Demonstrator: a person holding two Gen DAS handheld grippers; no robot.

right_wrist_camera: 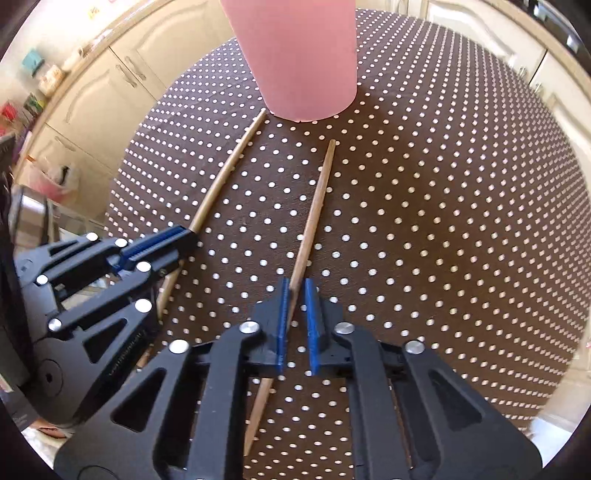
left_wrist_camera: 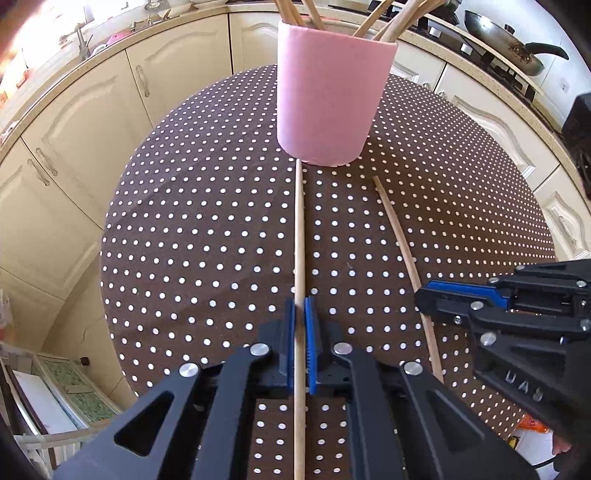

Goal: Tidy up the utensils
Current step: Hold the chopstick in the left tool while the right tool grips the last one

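two sticks lie on the dotted table (left_wrist_camera: 184,221), at 6 o'clock from one pink cup (left_wrist_camera: 332,99) holding more sticks. left tongs (left_wrist_camera: 300,314) pinch the left stick (left_wrist_camera: 299,229). right tongs (right_wrist_camera: 295,295) pinch the right stick (right_wrist_camera: 317,199).

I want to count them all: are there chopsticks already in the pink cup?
Yes, several wooden chopsticks stick up out of the pink cup.

Raised letters reading "UAS" stand on the black body of the right gripper (left_wrist_camera: 424,301), seen from the left wrist. Small lettering on the left gripper (right_wrist_camera: 188,236) body, seen from the right wrist, is too blurred to read.
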